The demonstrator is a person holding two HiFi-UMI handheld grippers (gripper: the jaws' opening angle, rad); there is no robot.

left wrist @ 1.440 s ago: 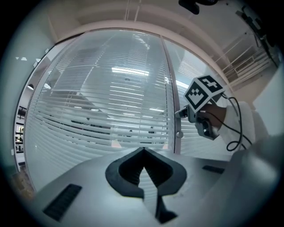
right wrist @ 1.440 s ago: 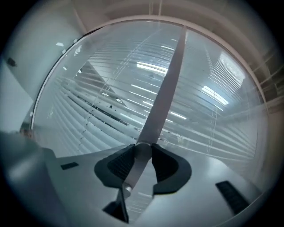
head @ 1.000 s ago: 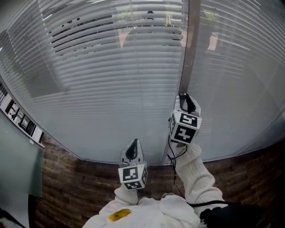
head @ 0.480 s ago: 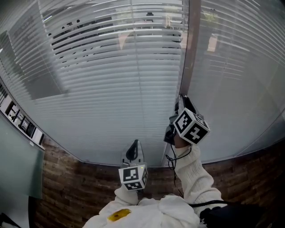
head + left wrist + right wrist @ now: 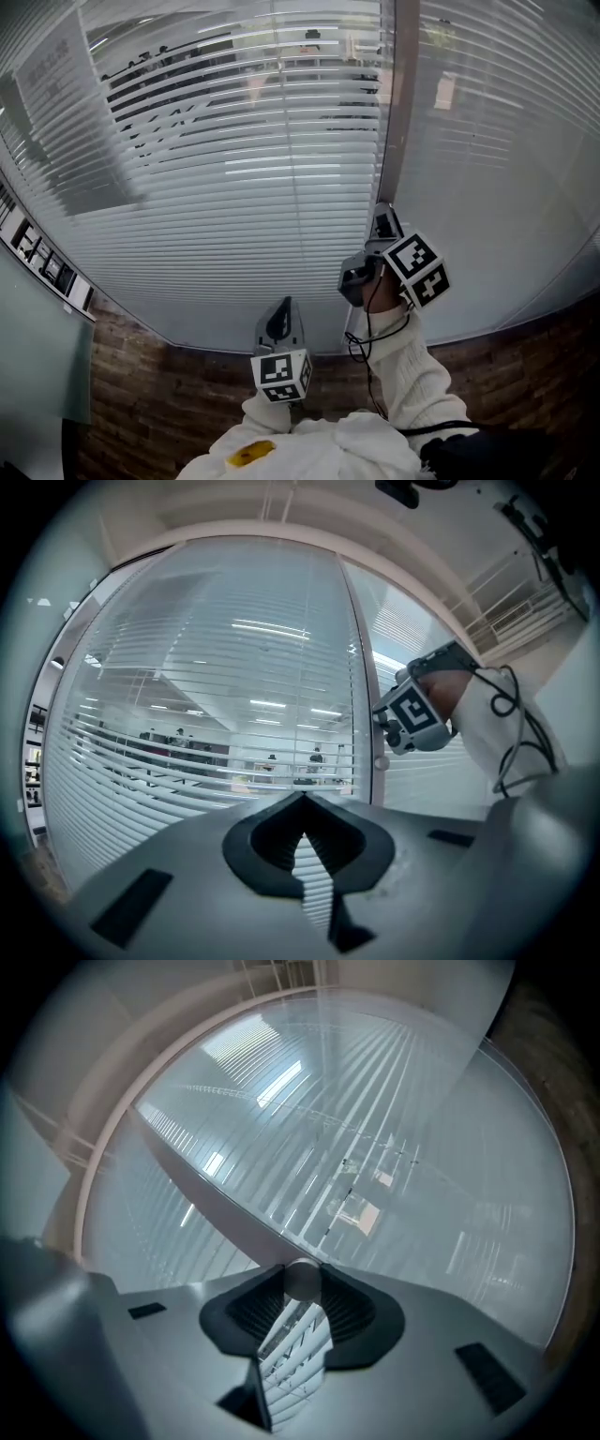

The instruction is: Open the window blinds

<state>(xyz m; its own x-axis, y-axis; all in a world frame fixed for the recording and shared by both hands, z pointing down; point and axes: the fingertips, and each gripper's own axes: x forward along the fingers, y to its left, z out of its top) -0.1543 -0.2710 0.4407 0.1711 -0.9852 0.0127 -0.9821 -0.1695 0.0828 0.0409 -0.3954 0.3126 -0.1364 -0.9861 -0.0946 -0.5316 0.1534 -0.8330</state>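
Got knob (image 5: 302,1280) clamped in right gripper (image 5: 382,223) mid-frame, left gripper (image 5: 302,803) closed on nothing. Roll slow, squeeze firm, till slats (image 5: 234,178) flatten.

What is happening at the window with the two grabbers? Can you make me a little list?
Left blinds: slats tilted partly open, a room shows through
Right blinds: look closed
Knob: small and round, by the post between the two panes
Right gripper: jaws closed on the knob
Left gripper: jaws together, empty, held low, touching nothing
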